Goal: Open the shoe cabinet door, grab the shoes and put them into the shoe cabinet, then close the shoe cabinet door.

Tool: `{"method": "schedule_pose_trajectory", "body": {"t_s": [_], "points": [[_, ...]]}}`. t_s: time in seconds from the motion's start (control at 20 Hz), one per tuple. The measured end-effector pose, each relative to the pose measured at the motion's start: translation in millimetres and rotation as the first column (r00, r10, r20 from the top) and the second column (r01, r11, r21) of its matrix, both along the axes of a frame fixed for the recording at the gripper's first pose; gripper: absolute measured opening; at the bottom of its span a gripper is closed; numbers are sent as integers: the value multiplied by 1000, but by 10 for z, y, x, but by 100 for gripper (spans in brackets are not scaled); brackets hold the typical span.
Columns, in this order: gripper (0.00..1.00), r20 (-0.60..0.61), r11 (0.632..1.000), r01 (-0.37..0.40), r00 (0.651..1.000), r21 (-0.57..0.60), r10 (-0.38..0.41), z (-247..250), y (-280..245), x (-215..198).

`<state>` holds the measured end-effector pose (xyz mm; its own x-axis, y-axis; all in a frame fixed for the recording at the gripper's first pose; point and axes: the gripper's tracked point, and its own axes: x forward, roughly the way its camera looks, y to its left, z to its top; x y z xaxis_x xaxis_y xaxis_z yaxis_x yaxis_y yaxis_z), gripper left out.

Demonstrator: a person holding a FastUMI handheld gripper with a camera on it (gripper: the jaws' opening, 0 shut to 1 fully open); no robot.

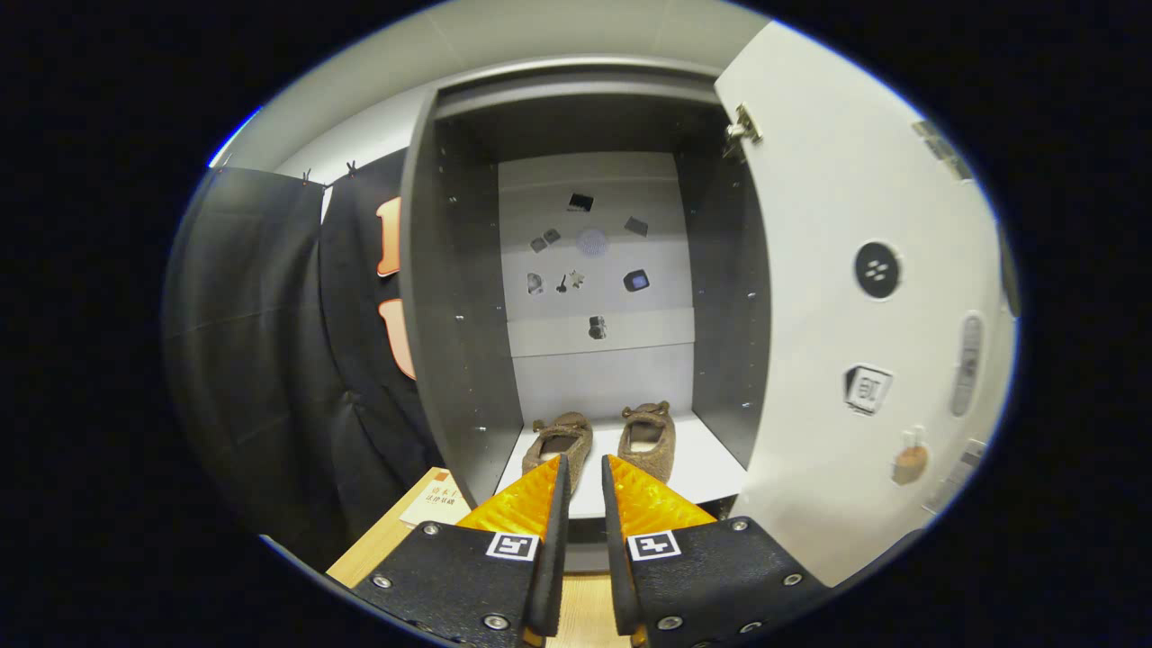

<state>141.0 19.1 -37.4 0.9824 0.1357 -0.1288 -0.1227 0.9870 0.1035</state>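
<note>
**Here: both slippers on the cabinet floor, gripper empty in front of the open cabinet**

The gripper (583,463) points straight into the open shoe cabinet (459,297). Its two fingers (560,504) stand nearly parallel with only a narrow gap between them; nothing lies in that gap and neither finger touches anything, so the tongs hold nothing.

Just beyond the fingertips, two brown fuzzy slippers sit side by side on the white bottom shelf (711,463) of the cabinet. The left slipper (560,438) lies slightly nearer the gripper and is turned a little toward the left side wall; the right slipper (647,436) sits a touch deeper and points straight in. The two are close together but apart, with a strip of shelf showing between them. Both rest flat, openings upward.

The cabinet's inside walls are dark grey. Its pale back panel (594,270) carries several small stickers (636,281) scattered over its upper part. The cabinet door (837,297) is swung wide open to the right of the gripper, hanging from a metal hinge (743,126) at its upper corner, and its inner face bears a few stickers as well.

To the left of the cabinet hangs the black cloth (252,342) of the booth wall. Below it, beside the left finger, a light wooden surface (378,549) carries a small printed card (435,497).
</note>
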Motion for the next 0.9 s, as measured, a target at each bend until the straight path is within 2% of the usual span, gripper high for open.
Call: {"method": "schedule_pose_trajectory", "body": {"t_s": [0.2,0.4,0.7,0.9], "points": [[22,0,997,73,997,-7,-73,22,-262,-801],[22,-18,986,164,986,-31,-165,91,-560,-1415],[23,-11,959,282,959,-28,-282,75,-1156,-1983],[24,-33,935,355,934,-16,-355,-90,-1774,-2234]]}}
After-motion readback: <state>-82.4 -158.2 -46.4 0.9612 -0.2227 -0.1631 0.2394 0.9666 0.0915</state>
